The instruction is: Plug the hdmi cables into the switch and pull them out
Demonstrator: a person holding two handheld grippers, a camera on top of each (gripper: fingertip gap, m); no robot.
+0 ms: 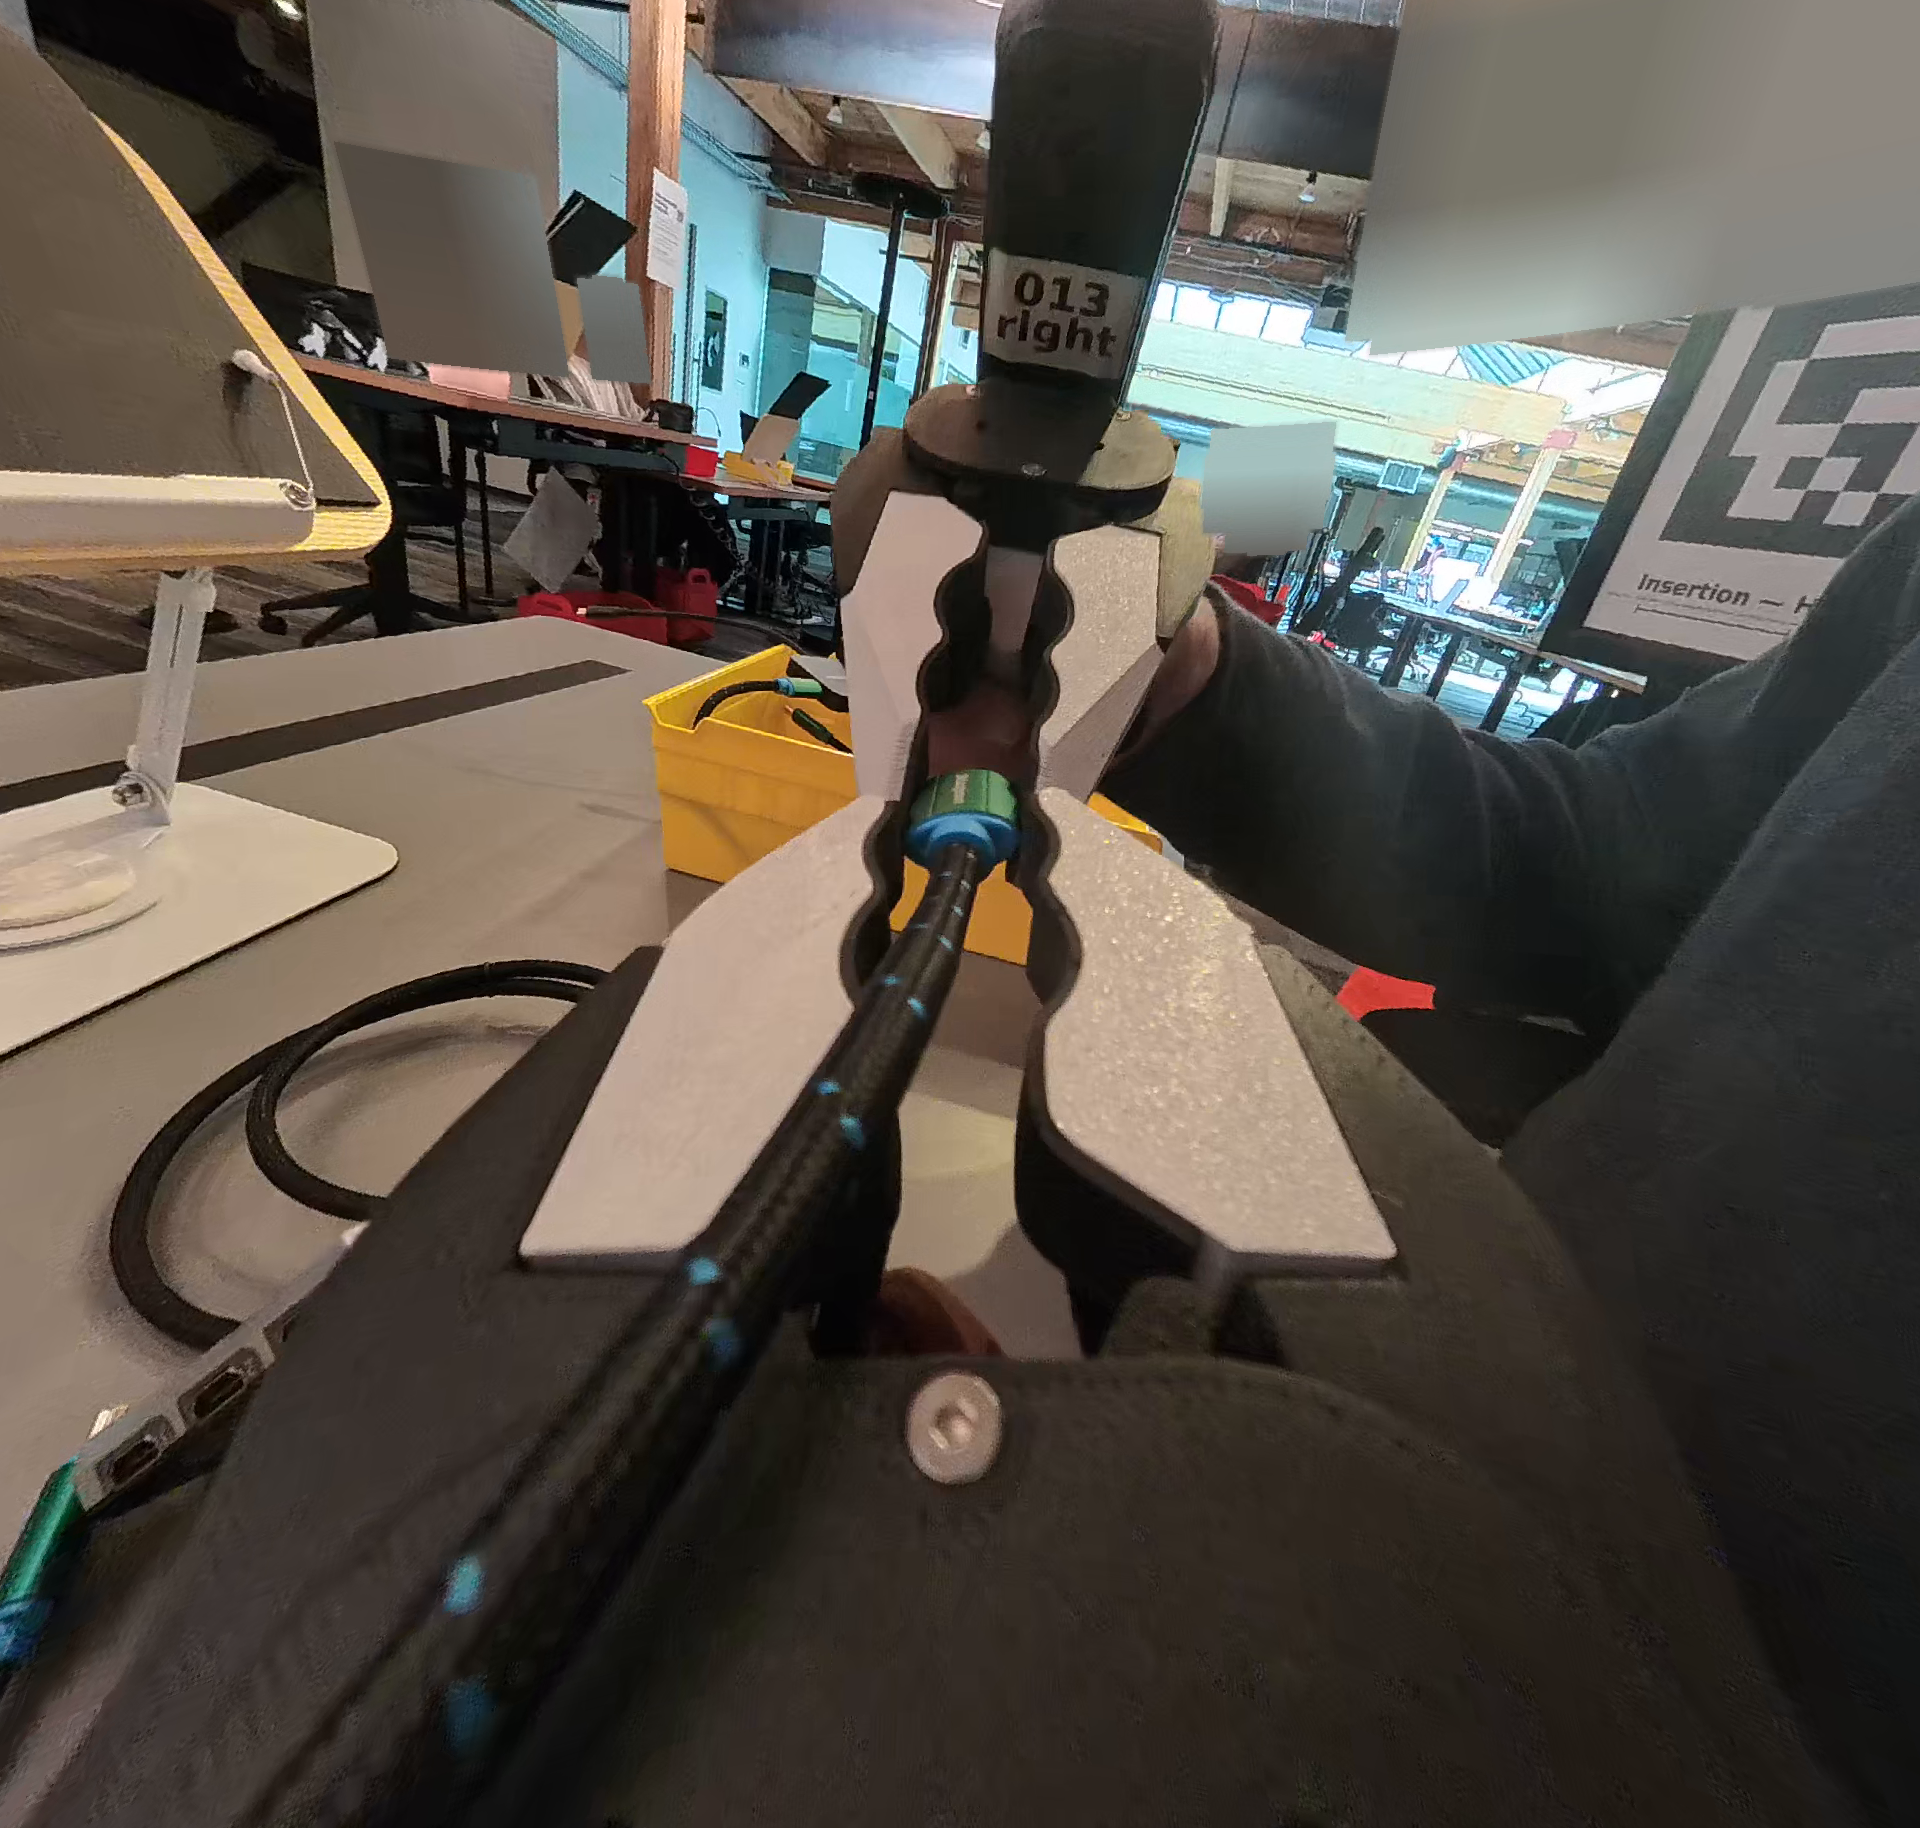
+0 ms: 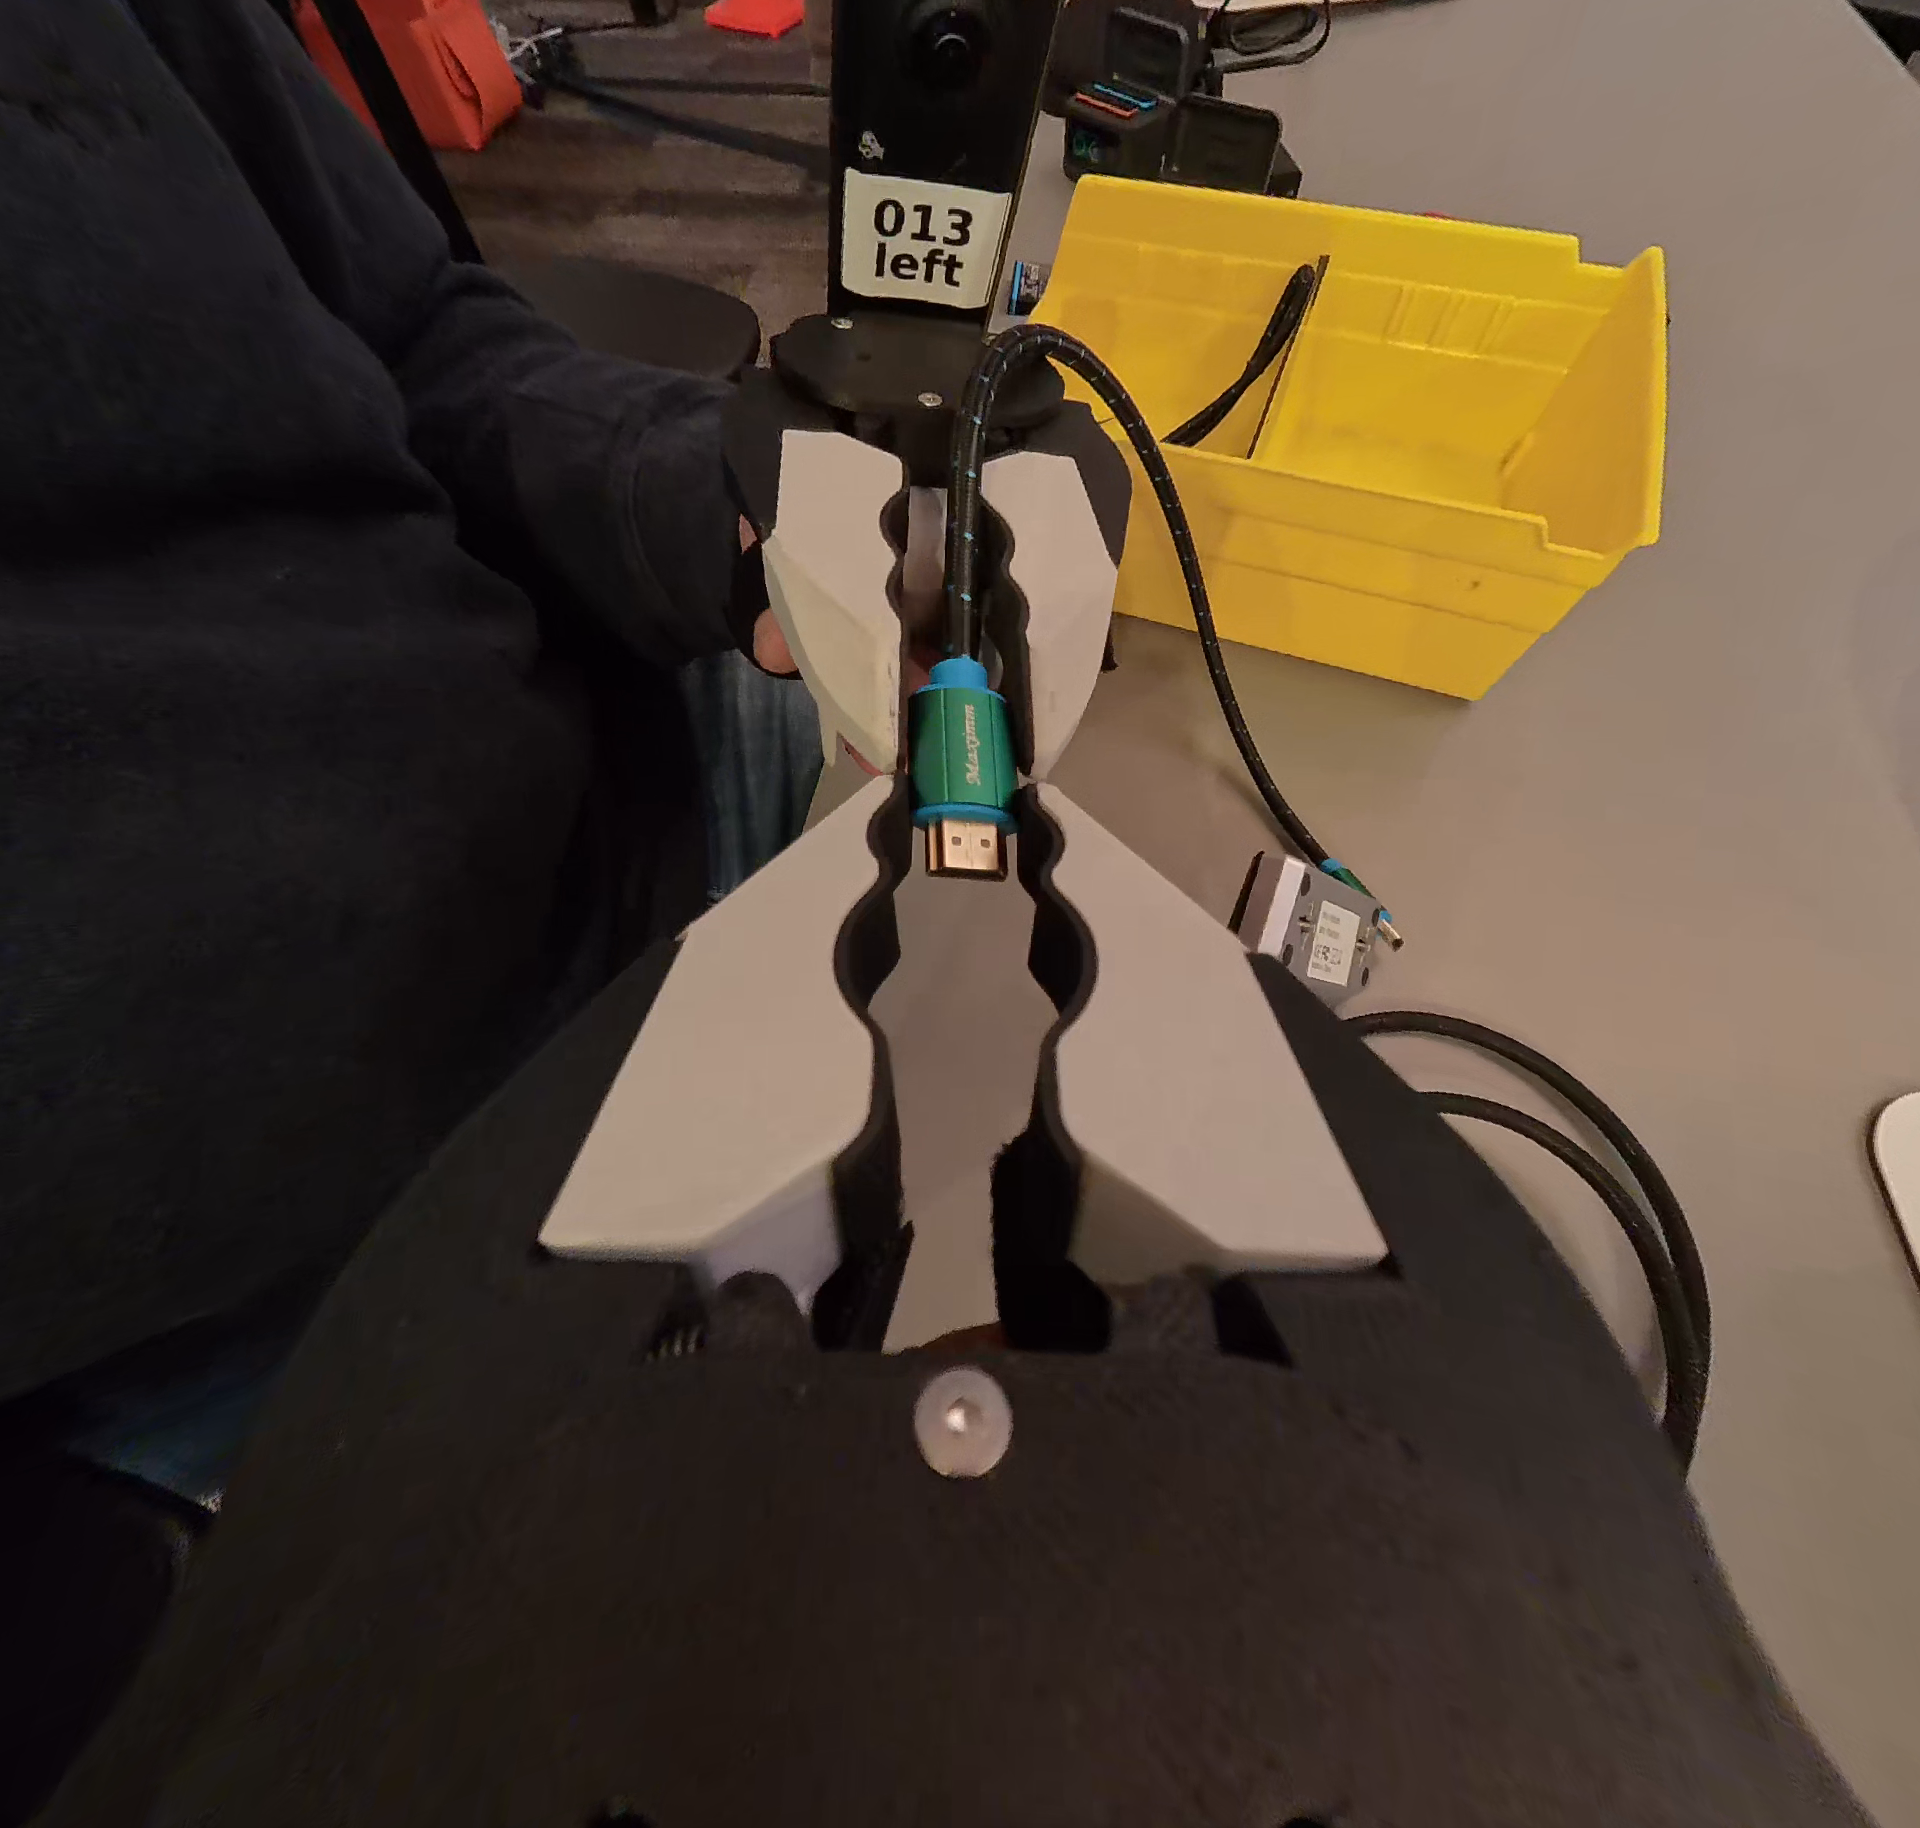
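Observation:
A black braided HDMI cable point(image 1: 831, 1082) ends in a green and blue plug point(image 1: 961, 804), with its gold connector point(image 2: 966, 848) showing in the right wrist view. My left gripper point(image 1: 961, 812) is shut on the plug body point(image 2: 956, 744), and the cable runs back between its fingers. My right gripper point(image 2: 958, 804) faces it tip to tip, its jaws closed on the plug's front ring. Both hold it above the table. The grey switch point(image 2: 1309, 931) lies on the table with another green plug point(image 1: 42, 1550) in it; its open ports point(image 1: 177, 1415) show at lower left.
A yellow bin point(image 2: 1351, 490) with a cable inside stands behind the grippers, also in the left wrist view point(image 1: 748, 770). Black cable loops point(image 1: 208, 1155) lie by the switch. A white stand point(image 1: 156, 843) is at left. Black camera gear point(image 2: 1164, 85) sits at the far end. A person's dark sleeve point(image 1: 1455, 822) is at right. The tips of both grippers are at nearly the same place.

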